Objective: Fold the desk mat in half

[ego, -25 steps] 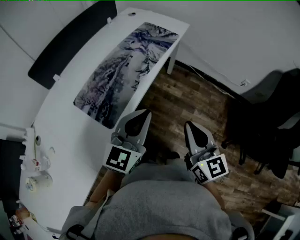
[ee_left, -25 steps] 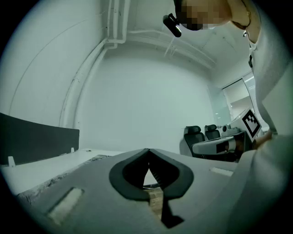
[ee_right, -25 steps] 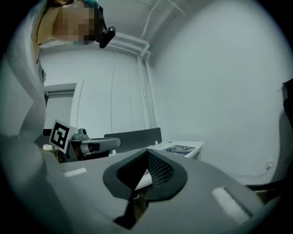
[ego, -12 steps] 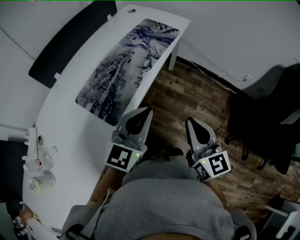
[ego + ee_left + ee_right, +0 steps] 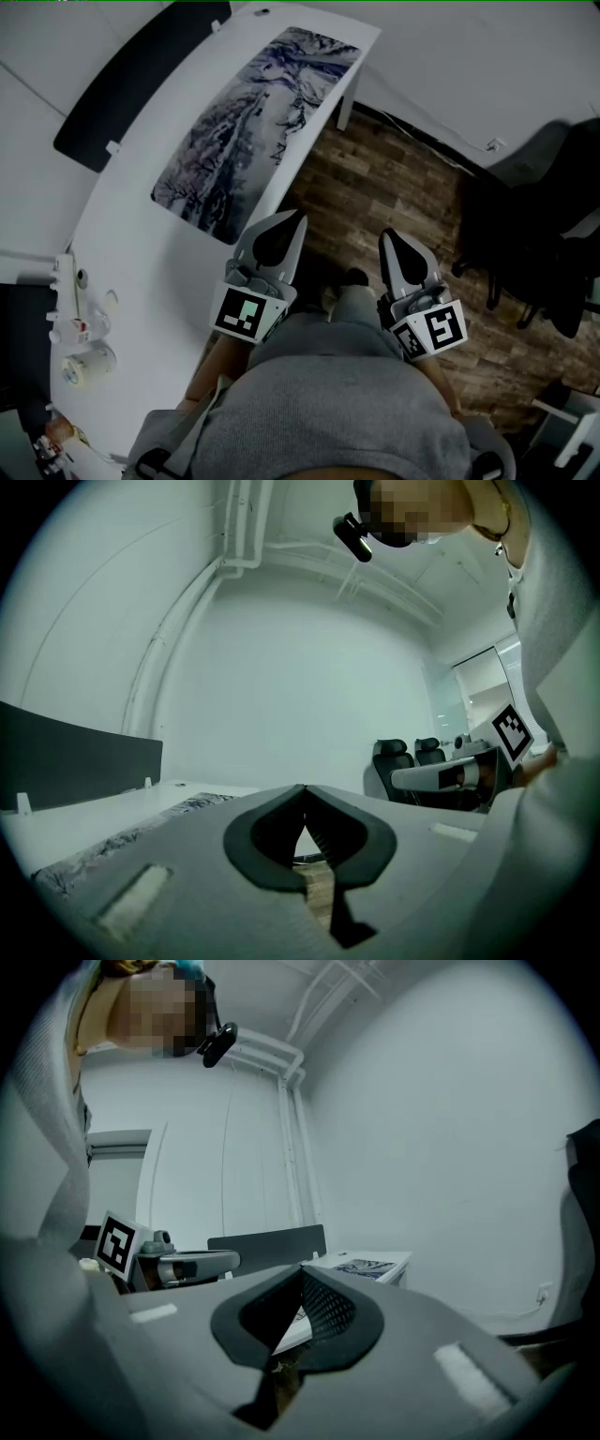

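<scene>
A long rectangular desk mat (image 5: 258, 127) printed with a blue, grey and white landscape lies flat and unfolded on the curved white worktop (image 5: 131, 253). It runs lengthwise along the edge nearest the wood-patterned floor (image 5: 394, 187). One short end reaches close to the far end of the worktop. The other ends about halfway along it.

The left hand-held gripper (image 5: 298, 217) is held close to the person's grey-clad body (image 5: 328, 412), at the worktop's edge. It points past the mat's near corner without touching the mat. In the left gripper view its jaws are clenched tip to tip with nothing between them (image 5: 302, 787), and the mat (image 5: 122, 832) shows low on the left.

The right hand-held gripper (image 5: 386, 236) hangs over the floor, well apart from the worktop. Its jaws are likewise pressed together and empty (image 5: 302, 1267). In its view the far end of the mat (image 5: 361, 1266) shows on the worktop behind them.

A dark grey divider panel (image 5: 141, 80) stands along the worktop's far side. A cluster of small white bottles and fittings (image 5: 80, 337) sits at the end nearest the person, well away from the mat. A black office chair (image 5: 544, 216) stands on the floor to the right.
</scene>
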A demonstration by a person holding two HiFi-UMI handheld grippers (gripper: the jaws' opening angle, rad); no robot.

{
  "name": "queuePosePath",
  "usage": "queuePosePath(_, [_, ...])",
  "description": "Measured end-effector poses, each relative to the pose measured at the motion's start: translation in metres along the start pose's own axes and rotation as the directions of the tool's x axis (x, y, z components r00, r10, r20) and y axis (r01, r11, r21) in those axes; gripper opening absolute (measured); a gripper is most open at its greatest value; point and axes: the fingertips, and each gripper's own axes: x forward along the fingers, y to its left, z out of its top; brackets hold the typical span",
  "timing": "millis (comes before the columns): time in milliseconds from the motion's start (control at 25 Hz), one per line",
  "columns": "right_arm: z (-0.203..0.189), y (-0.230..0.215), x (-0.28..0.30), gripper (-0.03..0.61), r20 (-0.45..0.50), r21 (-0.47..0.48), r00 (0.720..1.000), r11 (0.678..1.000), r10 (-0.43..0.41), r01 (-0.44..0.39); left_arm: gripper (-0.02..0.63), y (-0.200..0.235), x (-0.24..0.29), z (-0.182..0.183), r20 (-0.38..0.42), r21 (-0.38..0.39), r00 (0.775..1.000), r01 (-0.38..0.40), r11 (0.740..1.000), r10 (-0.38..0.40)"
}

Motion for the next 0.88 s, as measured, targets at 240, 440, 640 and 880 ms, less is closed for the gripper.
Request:
queuePosePath(240, [-0.009, -0.011, 0.0, 0.0, -0.014, 0.033, 1.0, 0.999, -0.019, 0.019, -0.002, 0.005, 0.013, -0.007, -0.008, -0.03, 1.0, -0.001, 1.0, 0.001])
queuePosePath(440, [-0.014, -0.027, 0.013, 0.0, -0.02, 0.044, 1.0, 0.999, -0.003, 0.004, -0.002, 0.005, 0.034, -0.007, -0.014, -0.001, 1.0, 0.005, 1.0, -0.005])
queuePosePath(640, [-0.015, -0.063, 0.046, 0.0, -0.023, 0.075, 1.0, 0.997, -0.006, 0.007, -0.002, 0.012, 0.069, -0.011, -0.027, -0.01, 0.999, 0.019, 1.0, -0.02])
queuePosePath(880, [0.003, -0.117, 0.1, 0.0, -0.018, 0.064, 0.999, 0.997, 0.035, -0.034, -0.002, 0.046, 0.133, -0.005, -0.035, -0.012, 0.999, -0.031, 0.999, 0.031])
